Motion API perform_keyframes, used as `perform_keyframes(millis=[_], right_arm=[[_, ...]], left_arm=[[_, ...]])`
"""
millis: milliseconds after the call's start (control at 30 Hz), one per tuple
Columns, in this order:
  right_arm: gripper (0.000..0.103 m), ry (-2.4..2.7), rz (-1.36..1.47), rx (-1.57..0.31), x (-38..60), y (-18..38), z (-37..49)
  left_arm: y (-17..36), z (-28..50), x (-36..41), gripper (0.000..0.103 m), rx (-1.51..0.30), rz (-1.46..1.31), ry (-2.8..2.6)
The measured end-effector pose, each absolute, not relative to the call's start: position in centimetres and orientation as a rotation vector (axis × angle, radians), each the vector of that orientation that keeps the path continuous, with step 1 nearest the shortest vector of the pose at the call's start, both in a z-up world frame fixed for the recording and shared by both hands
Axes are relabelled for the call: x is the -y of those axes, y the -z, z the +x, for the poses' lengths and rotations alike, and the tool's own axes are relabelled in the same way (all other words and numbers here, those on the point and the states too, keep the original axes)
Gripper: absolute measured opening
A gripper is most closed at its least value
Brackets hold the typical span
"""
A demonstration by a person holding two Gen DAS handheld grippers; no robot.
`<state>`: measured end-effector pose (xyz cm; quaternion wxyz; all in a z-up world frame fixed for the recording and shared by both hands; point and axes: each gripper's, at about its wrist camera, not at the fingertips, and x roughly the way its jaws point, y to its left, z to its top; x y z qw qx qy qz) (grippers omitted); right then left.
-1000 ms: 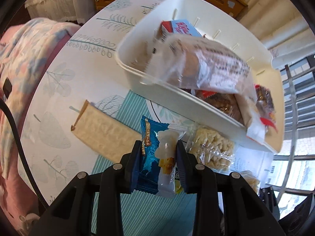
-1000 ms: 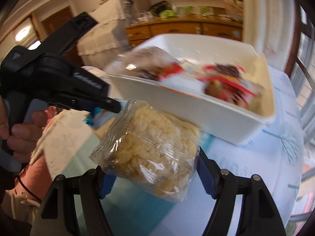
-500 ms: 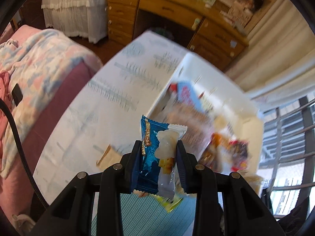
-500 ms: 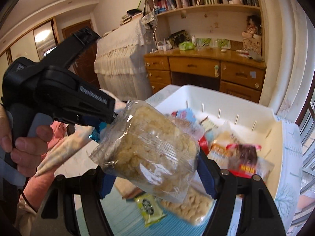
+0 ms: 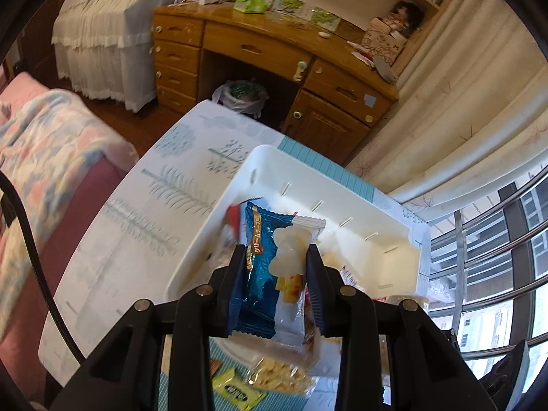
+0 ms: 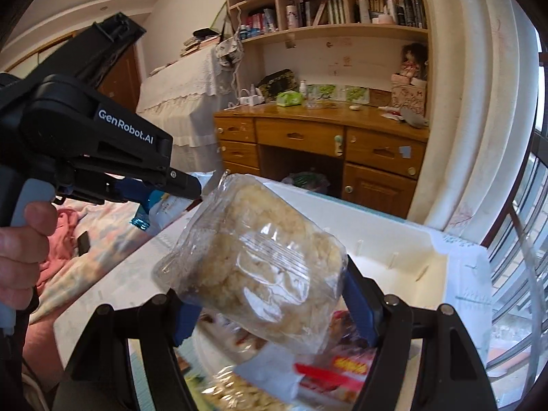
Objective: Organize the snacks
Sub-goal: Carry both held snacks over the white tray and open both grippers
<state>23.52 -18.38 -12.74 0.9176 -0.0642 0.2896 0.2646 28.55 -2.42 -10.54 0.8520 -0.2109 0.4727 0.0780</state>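
Note:
My left gripper [image 5: 276, 263] is shut on a blue and white snack packet [image 5: 270, 274] and holds it up above the white bin [image 5: 328, 185]. My right gripper [image 6: 267, 294] is shut on a clear bag of pale puffed snacks [image 6: 253, 267], also raised over the white bin [image 6: 404, 239]. The left gripper [image 6: 178, 185] shows at the left of the right wrist view with its packet. Red-wrapped snacks [image 6: 342, 366] lie in the bin below. Most of the bin's contents are hidden by the held packets.
A green packet [image 5: 236, 390] and a clear bag of pale crackers [image 5: 281, 376] lie on the teal mat near me. The table has a leaf-print cloth [image 5: 150, 205]. A pink bed [image 5: 44, 157] is left; a wooden desk [image 5: 274, 54] and window bars [image 5: 496, 239] are beyond.
Both grippers have risen and tilted up with their packets, so the bin dropped lower in both views. The room behind came into sight. Both grips are unchanged.

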Motion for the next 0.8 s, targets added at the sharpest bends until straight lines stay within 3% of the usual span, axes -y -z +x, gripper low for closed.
perform_keyframes(millis=[400, 433, 533, 600, 800], right_arm=[[0.078, -0.428, -0.104, -0.645, 21.4, 14.3, 26.8], [0.079, -0.418, -0.101, -0.658, 21.7, 14.5, 27.0], [0.092, -0.395, -0.065, -0.681, 22.5, 14.9, 27.4], [0.097, -0.393, -0.036, -0.685, 22.9, 14.9, 27.5], [0.097, -0.390, 0.007, -0.711, 23.6, 15.0, 26.9]], left_arm=[[11.9, 33.2, 7.6, 0.034, -1.046, -0.376, -0.090], [12.0, 33.2, 7.7, 0.036, -1.047, -0.374, -0.092], [12.3, 33.3, 8.1, 0.060, -1.057, -0.351, -0.109], [12.3, 33.2, 8.2, 0.061, -1.055, -0.342, -0.121], [12.0, 31.9, 7.4, 0.069, -1.053, -0.334, -0.160]])
